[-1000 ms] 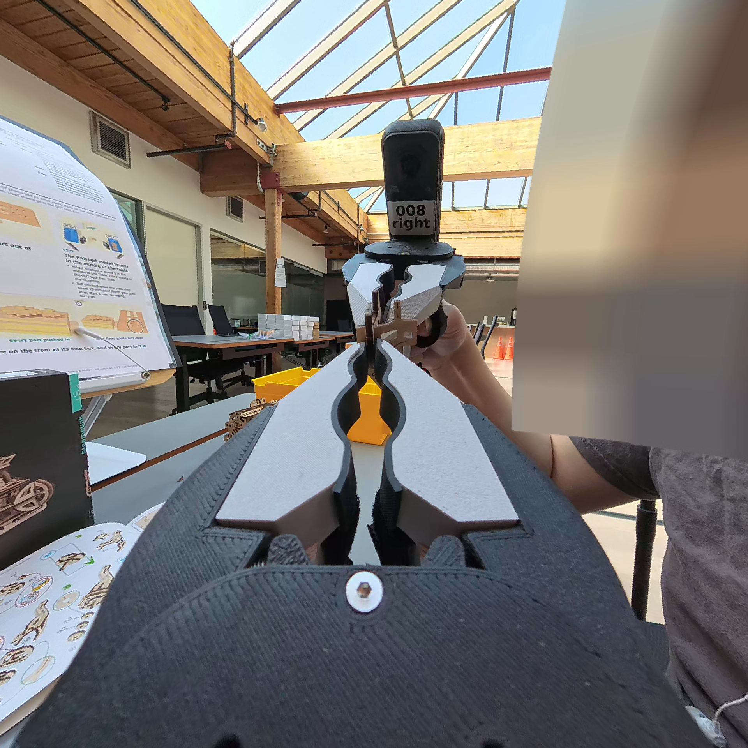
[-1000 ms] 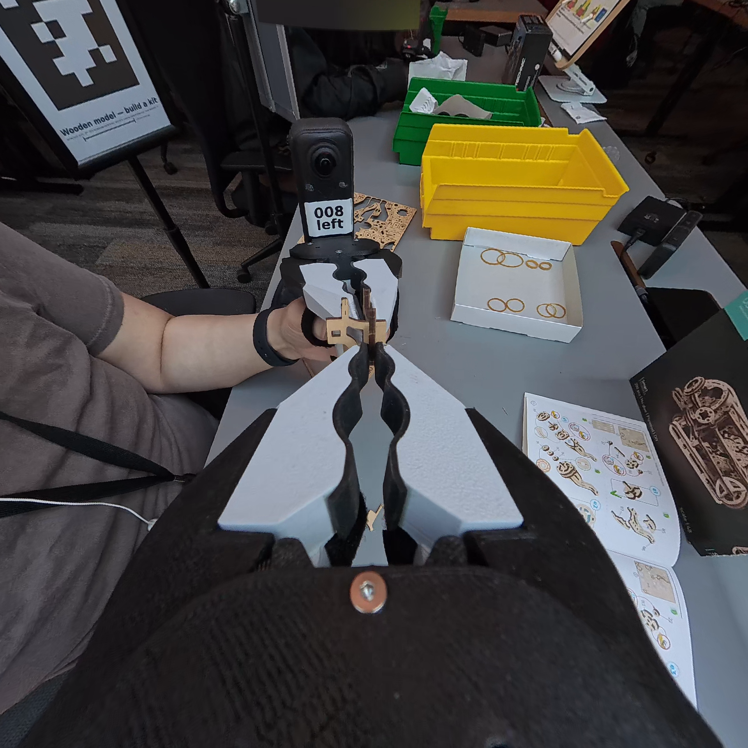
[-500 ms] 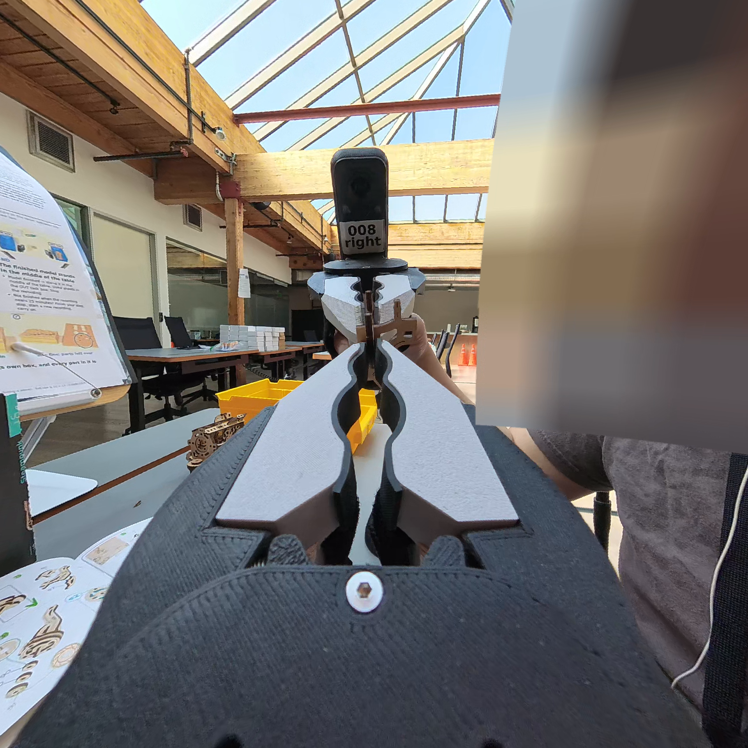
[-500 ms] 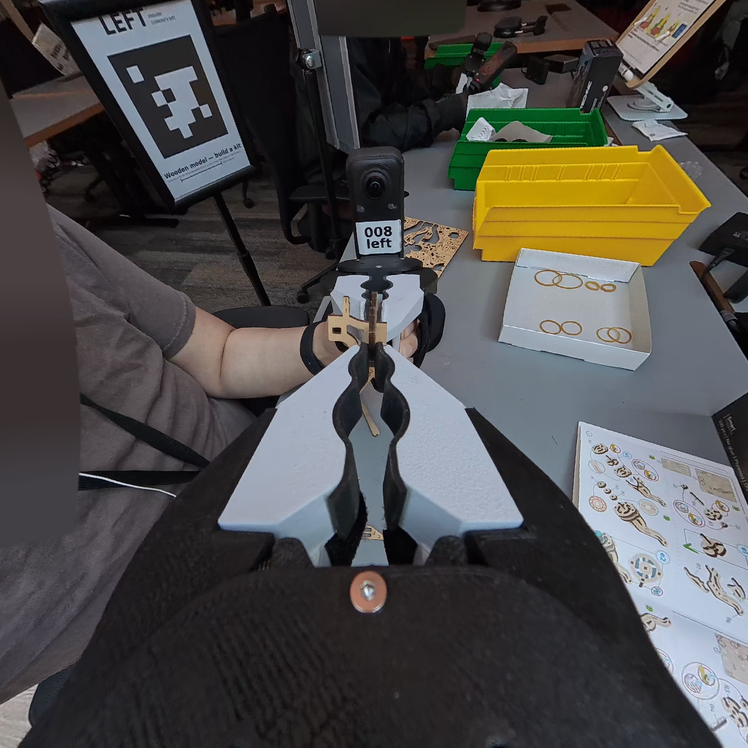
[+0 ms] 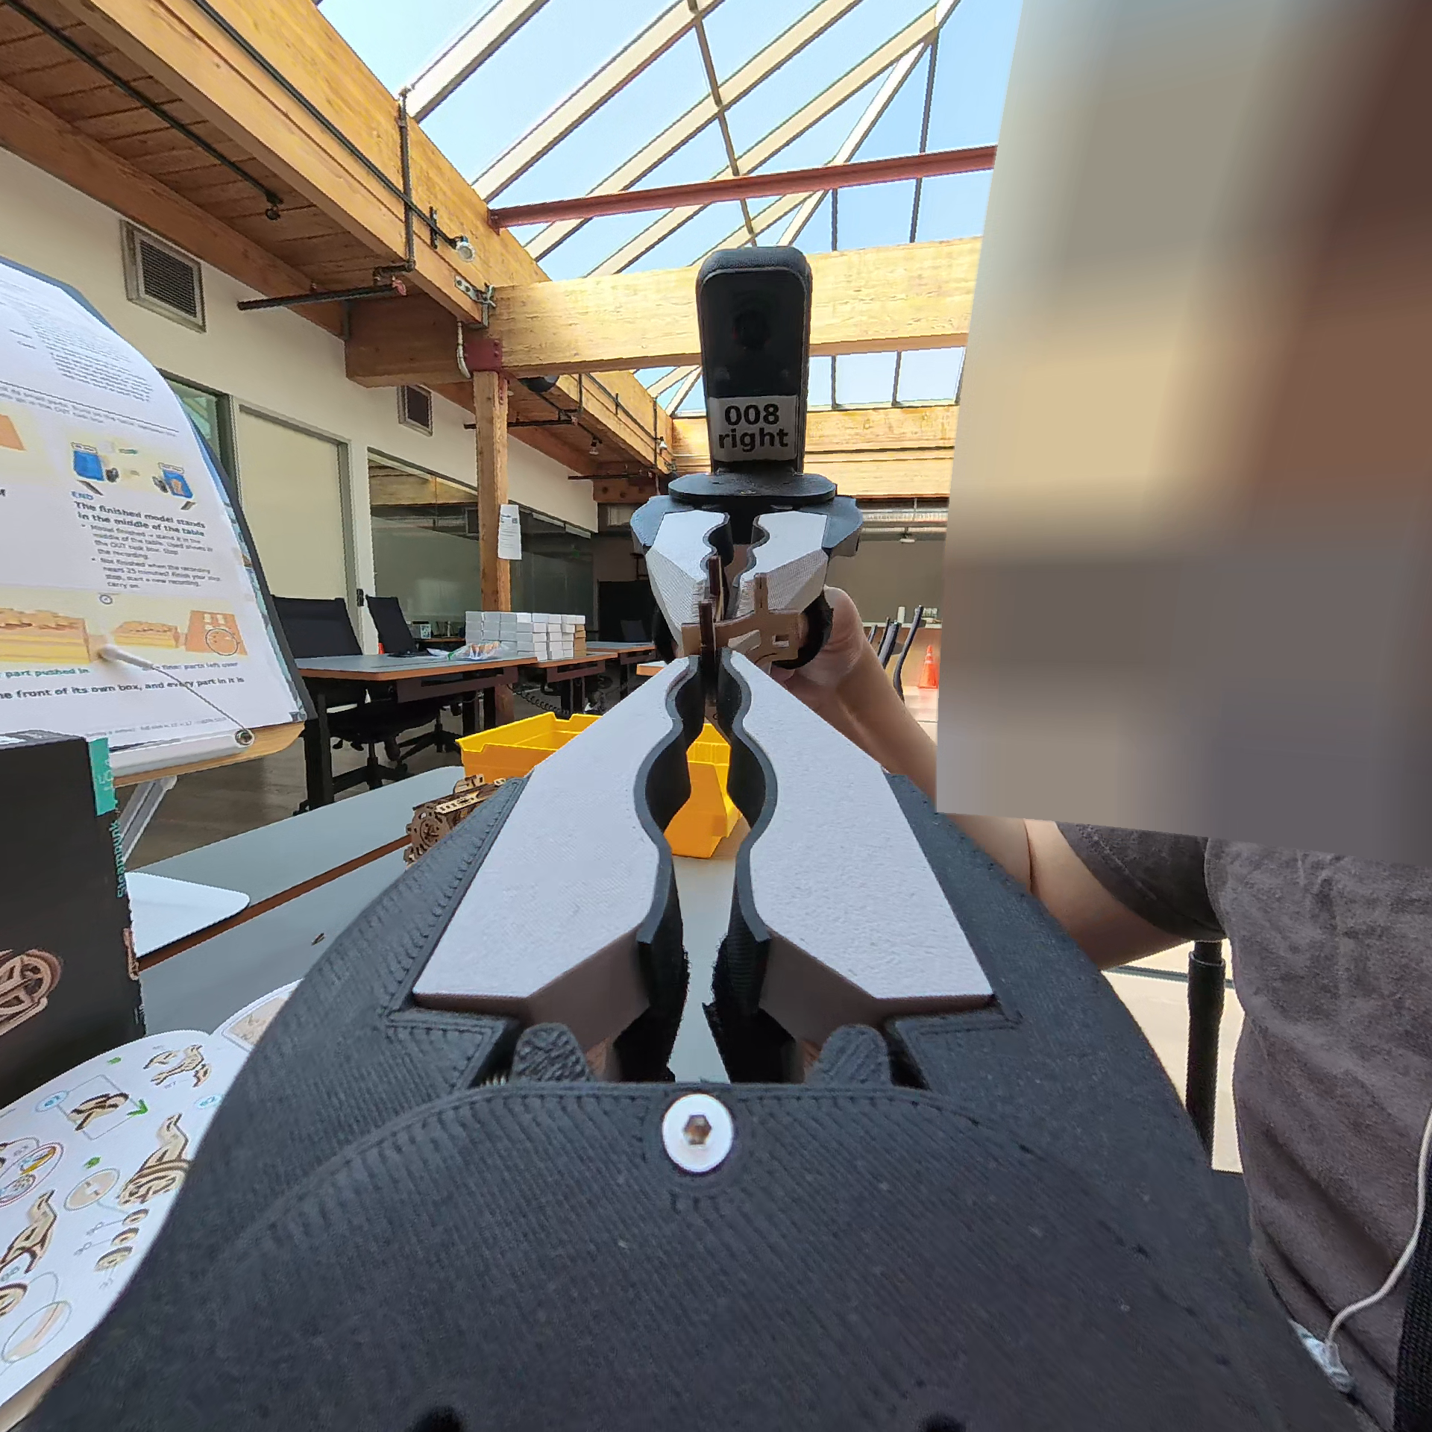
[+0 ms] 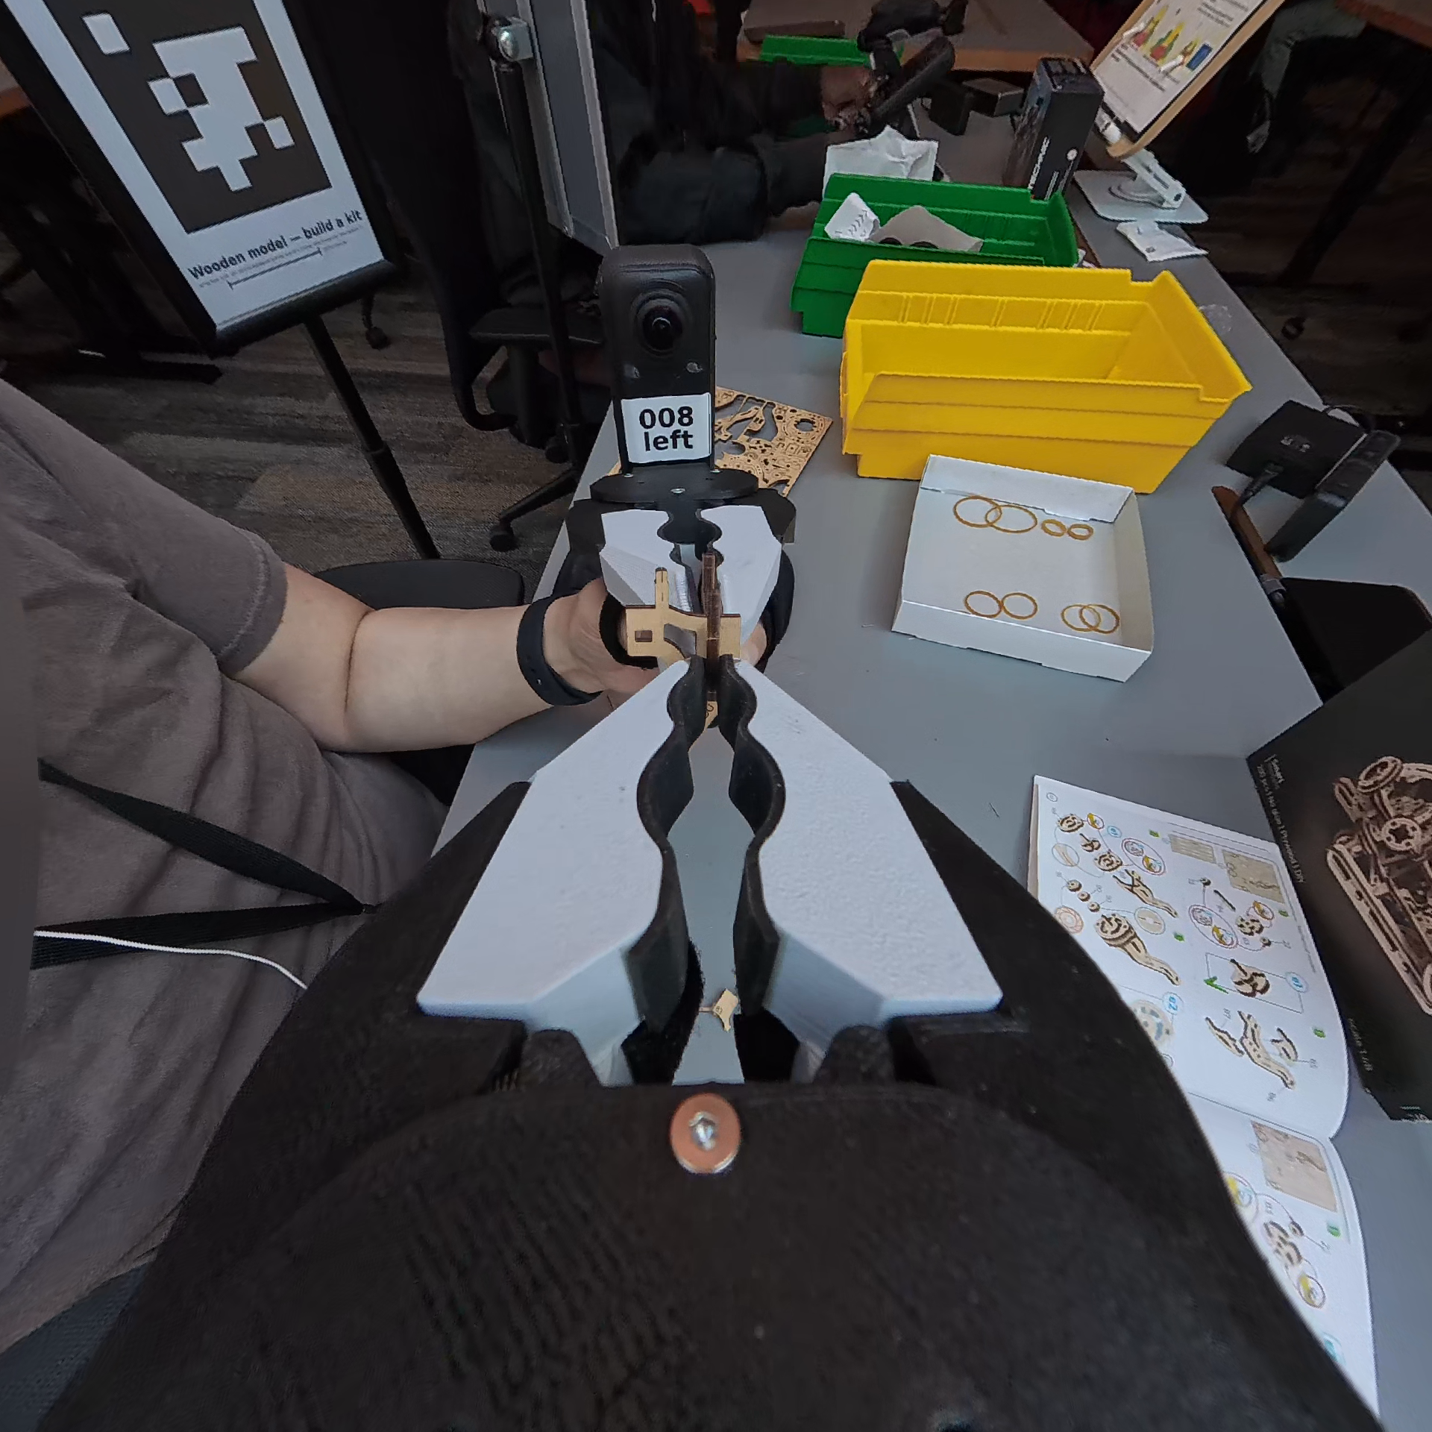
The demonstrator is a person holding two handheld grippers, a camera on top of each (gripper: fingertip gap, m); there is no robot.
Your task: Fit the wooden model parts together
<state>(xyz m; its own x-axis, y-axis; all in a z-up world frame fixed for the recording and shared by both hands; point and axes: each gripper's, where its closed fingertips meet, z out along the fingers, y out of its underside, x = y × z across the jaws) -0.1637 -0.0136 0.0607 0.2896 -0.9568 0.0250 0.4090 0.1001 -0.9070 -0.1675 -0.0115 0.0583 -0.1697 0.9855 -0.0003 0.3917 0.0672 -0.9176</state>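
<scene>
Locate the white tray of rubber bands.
In the right wrist view, the white tray sits on the grey table, right of centre, just before the yellow bin.

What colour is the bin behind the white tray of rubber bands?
Bright yellow bin, seen best in the right wrist view.

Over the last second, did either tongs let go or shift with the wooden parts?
Neither let go. The left tongs and right tongs remain shut tip to tip, each on a wooden part, the two pieces crossed in mid-air above the table. Both views swung about half a second ago and then swung back. The yellow bin, white tray and instruction booklet stayed put.
</scene>
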